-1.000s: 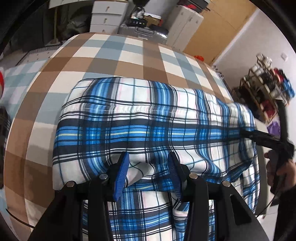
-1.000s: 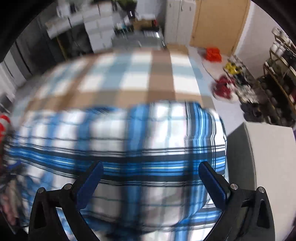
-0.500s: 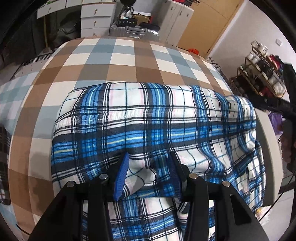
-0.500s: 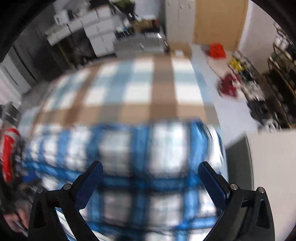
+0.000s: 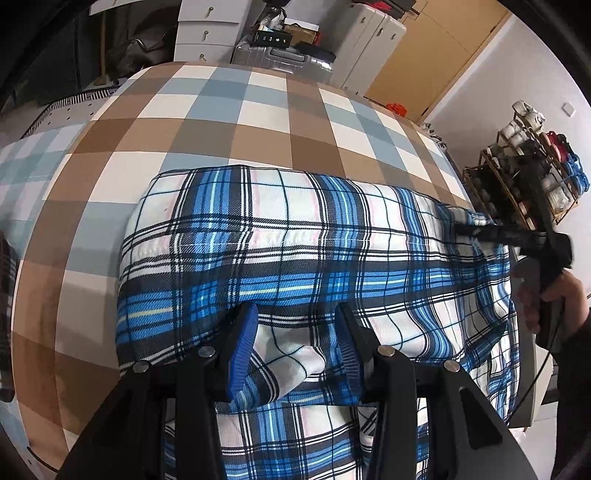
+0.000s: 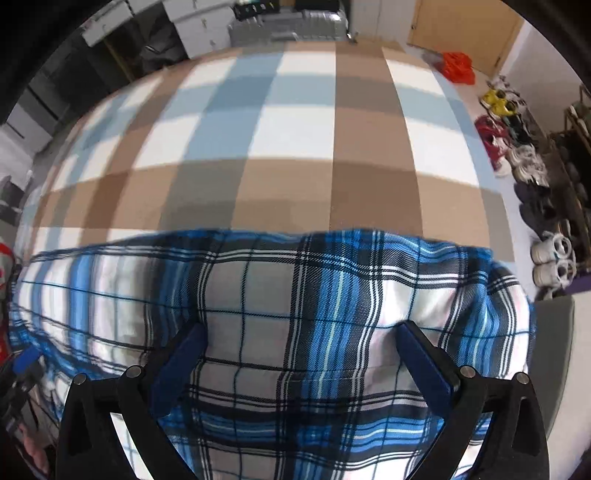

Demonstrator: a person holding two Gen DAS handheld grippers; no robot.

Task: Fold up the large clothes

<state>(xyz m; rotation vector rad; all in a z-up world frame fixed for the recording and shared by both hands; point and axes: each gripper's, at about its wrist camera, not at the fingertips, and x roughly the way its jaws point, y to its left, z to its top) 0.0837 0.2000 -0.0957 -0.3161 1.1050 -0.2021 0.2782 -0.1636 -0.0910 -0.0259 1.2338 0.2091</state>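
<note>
A blue, white and black plaid garment (image 5: 295,258) lies folded across the near part of a bed with a brown, white and blue checked cover (image 5: 221,122). My left gripper (image 5: 295,339) is shut on a bunched fold of the garment at its near edge. The right gripper (image 5: 465,230), held by a hand (image 5: 550,295), reaches onto the garment's right end. In the right wrist view the right gripper (image 6: 301,350) stands wide open, its blue pads (image 6: 177,362) dug into the plaid garment (image 6: 295,295), gripping nothing.
Beyond the bed stand a silver suitcase (image 5: 284,55), white drawers (image 5: 199,33) and a wooden door. A loaded shoe rack (image 5: 524,177) and loose shoes (image 6: 517,147) fill the floor on the right. A grey-white unit (image 6: 554,350) abuts the bed's right side.
The right gripper swung off to the right and came back down onto the garment's right end, still open. The left gripper kept its hold and place.
</note>
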